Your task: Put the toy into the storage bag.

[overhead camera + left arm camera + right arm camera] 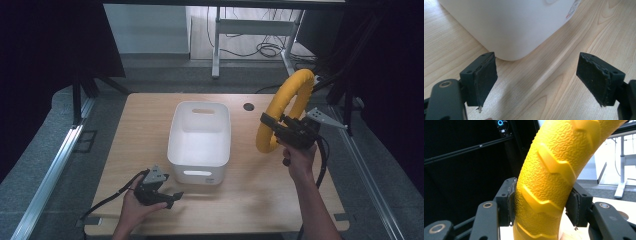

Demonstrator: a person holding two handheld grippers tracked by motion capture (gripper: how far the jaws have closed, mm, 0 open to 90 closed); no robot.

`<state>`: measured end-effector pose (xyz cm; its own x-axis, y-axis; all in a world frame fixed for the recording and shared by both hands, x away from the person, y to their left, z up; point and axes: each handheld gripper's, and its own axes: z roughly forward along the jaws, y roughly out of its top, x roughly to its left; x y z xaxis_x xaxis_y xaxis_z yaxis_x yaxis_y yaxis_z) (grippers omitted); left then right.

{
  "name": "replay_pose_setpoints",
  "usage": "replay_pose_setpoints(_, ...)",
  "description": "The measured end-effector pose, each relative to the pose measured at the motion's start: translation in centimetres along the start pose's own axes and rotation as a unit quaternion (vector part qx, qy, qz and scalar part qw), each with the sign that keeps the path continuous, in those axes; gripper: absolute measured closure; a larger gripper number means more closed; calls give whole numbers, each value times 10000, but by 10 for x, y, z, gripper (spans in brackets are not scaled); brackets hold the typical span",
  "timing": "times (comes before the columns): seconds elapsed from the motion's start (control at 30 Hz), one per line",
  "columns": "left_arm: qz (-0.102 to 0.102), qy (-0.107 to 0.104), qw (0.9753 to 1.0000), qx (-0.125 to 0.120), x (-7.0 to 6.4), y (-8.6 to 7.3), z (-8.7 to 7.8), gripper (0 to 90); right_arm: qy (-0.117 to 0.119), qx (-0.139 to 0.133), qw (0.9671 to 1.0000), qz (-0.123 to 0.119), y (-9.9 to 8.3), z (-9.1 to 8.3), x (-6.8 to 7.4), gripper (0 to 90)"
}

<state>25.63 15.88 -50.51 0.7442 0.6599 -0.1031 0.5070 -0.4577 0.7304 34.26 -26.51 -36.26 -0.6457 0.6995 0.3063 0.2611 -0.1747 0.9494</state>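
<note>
A yellow textured ring [285, 107] is held up in the air right of the white bin [200, 141], with my right gripper [274, 124] shut on its lower side. In the right gripper view the ring [551, 170] fills the gap between the two black pads and arcs up and to the right. My left gripper [172, 198] rests low near the table's front edge, just left of the bin's near corner, open. The left gripper view has its pads [485, 77] wide apart over bare wood, with the bin's rounded corner [511, 27] just ahead.
The light wooden table [150, 115] has a round cable hole [248, 106] at the back right. The bin looks empty inside. A white desk frame and cables [265, 47] stand on the floor behind. Dark frame posts flank the table.
</note>
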Motion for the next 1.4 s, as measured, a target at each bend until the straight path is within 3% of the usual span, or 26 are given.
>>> replay_pose_setpoints(0.17,-1,0,10000,-7,0,0,0,170,-179,-230,9996,-19,-5,5,7,473)
replay_pose_setpoints(0.4,-3,-10,10000,12,0,0,1,170,-255,-378,9989,-136,-7,9,14,471)
replay_pose_setpoints(0.93,8,-19,10000,44,0,0,1,170,-297,-597,9972,-341,-7,19,33,470)
replay_pose_setpoints(1.4,0,-30,10000,56,0,0,2,170,-272,-777,9960,-360,-2,24,45,469)
